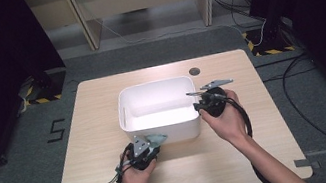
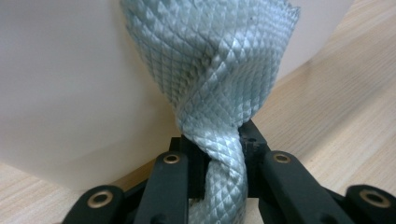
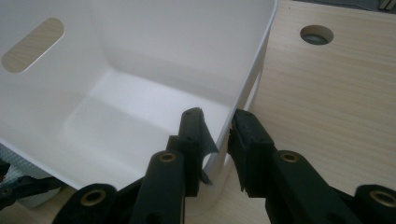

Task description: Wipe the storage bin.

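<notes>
A white plastic bin (image 1: 154,84) stands in the middle of the wooden table (image 1: 102,132). My left gripper (image 1: 158,142) is at the bin's near left corner. In the left gripper view its jaws (image 2: 219,140) are shut on a twisted pale blue-grey woven cloth (image 2: 219,70), which lies against the outside of the bin wall (image 2: 70,84). My right gripper (image 1: 198,103) is at the bin's right side. Its jaws (image 3: 217,135) straddle the right wall (image 3: 252,60), one inside and one outside, closed on it. The bin's inside looks bare.
A round cable hole (image 1: 194,71) sits in the table just behind the bin's right corner, also near my right gripper (image 3: 316,35). The bin's far wall has an oval handle slot (image 3: 32,44). Cables trail on the floor at the right.
</notes>
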Action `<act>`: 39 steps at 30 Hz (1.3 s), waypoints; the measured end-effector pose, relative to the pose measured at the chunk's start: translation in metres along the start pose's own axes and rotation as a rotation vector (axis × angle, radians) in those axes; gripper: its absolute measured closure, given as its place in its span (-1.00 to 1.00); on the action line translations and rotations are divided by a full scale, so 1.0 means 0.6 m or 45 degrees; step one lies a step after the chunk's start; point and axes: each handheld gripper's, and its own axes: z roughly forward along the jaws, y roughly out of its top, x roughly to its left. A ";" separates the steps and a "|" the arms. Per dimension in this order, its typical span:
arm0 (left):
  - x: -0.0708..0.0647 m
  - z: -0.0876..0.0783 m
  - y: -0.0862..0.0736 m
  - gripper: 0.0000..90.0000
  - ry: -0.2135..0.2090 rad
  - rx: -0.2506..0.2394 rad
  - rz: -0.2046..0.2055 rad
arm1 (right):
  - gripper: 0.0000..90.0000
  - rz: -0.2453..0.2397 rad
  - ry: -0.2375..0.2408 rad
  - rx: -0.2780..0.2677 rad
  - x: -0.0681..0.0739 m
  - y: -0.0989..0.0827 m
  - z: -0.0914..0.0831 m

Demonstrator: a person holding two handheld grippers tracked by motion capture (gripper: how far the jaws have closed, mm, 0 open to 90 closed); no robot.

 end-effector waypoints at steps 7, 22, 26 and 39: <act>0.000 0.006 -0.005 0.71 0.003 0.017 -0.002 | 0.65 0.002 -0.001 -0.001 0.000 0.000 0.000; -0.001 0.015 -0.006 0.72 0.013 0.072 -0.019 | 0.64 0.009 0.002 -0.003 0.001 0.000 0.000; 0.001 0.017 -0.005 0.72 0.010 0.094 -0.023 | 0.64 0.007 0.001 -0.002 0.001 0.000 0.000; 0.005 0.024 -0.006 0.72 0.014 0.122 -0.037 | 0.63 0.011 0.001 -0.005 0.002 0.000 0.001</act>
